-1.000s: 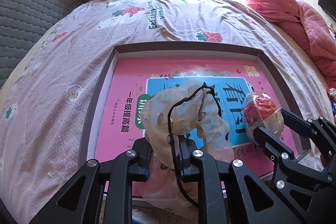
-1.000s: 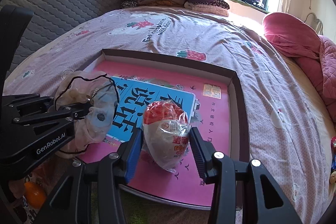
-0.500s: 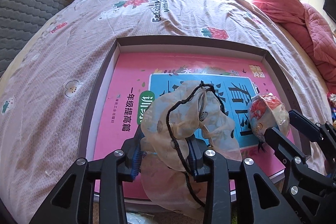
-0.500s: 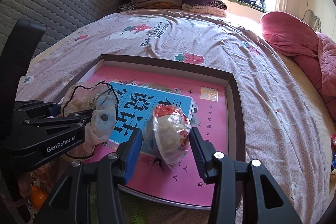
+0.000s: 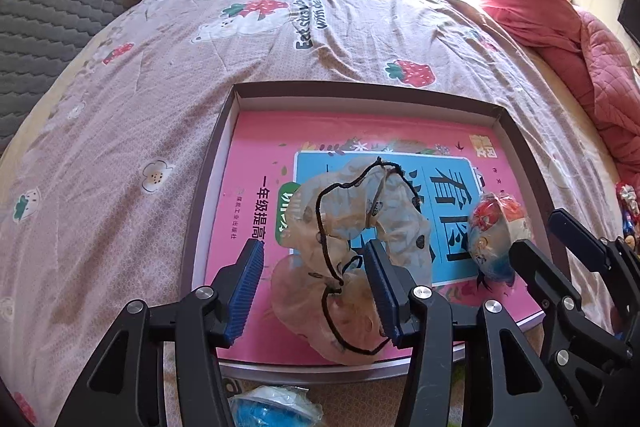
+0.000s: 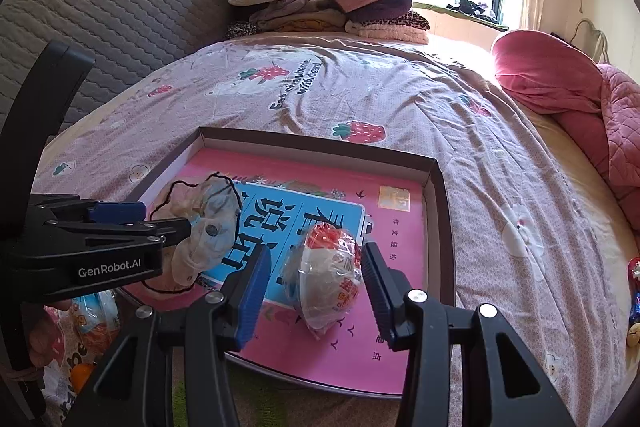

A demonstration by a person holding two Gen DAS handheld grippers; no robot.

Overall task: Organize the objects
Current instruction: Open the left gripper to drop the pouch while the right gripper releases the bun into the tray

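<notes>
A shallow brown-rimmed box lies on the bed with a pink workbook inside. A sheer beige pouch with a black drawstring rests on the workbook between the jaws of my left gripper. Those jaws are opening and the left pad stands clear of the pouch. A plastic-wrapped red and white snack bowl sits on the workbook between the fingertips of my right gripper. This gripper is open, with a gap showing at the left pad. The pouch and left gripper show at the left.
Folded clothes are stacked at the bed's far end, against a grey padded headboard. A pink quilt lies to the right. A blue wrapped item and a bag of snacks sit near the box's front edge.
My left jaws went from shut on the pouch to wide apart, and the pouch settled onto the workbook. The wrapped bowl sank from between the right pads to rest on the workbook.
</notes>
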